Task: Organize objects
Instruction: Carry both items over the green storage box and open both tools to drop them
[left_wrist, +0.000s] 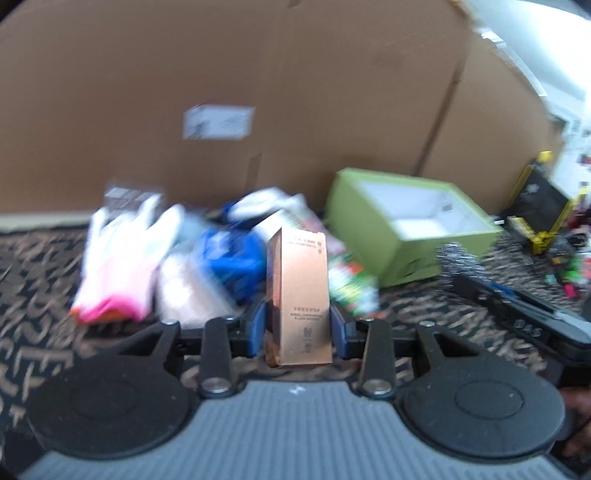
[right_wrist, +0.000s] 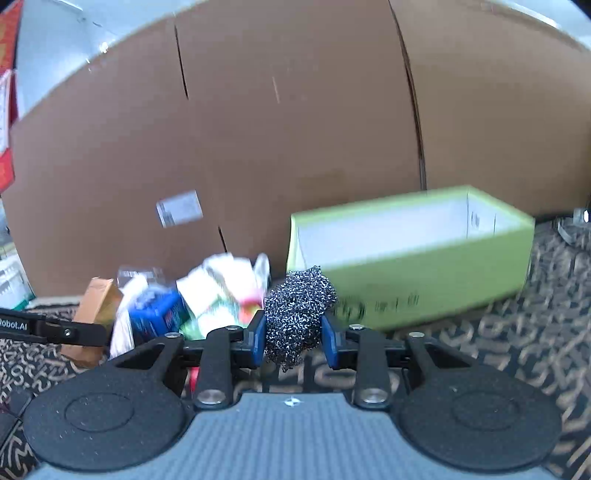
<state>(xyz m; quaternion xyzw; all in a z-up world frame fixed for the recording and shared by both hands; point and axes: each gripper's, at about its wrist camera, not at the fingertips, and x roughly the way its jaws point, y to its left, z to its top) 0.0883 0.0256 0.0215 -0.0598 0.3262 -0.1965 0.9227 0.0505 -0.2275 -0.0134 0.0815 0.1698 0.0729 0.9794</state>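
My left gripper (left_wrist: 298, 328) is shut on a tall copper-coloured carton (left_wrist: 300, 295), held upright above the patterned carpet. My right gripper (right_wrist: 291, 334) is shut on a steel wool scourer (right_wrist: 297, 314), its blue pads pressing both sides. An open lime-green box (left_wrist: 410, 229) (right_wrist: 424, 284) with a white inside lies on the carpet ahead, to the right of a heap of items. In the left wrist view the scourer (left_wrist: 458, 258) and the right gripper's arm (left_wrist: 517, 314) show at the right. In the right wrist view the carton (right_wrist: 98, 299) shows at the left.
The heap holds a white and pink glove (left_wrist: 118, 258), a blue packet (left_wrist: 229, 258) (right_wrist: 159, 314) and a green and red wrapper (left_wrist: 351, 284). A large brown cardboard sheet (left_wrist: 258, 92) (right_wrist: 295, 129) stands behind. A black and yellow case (left_wrist: 539, 199) sits at far right.
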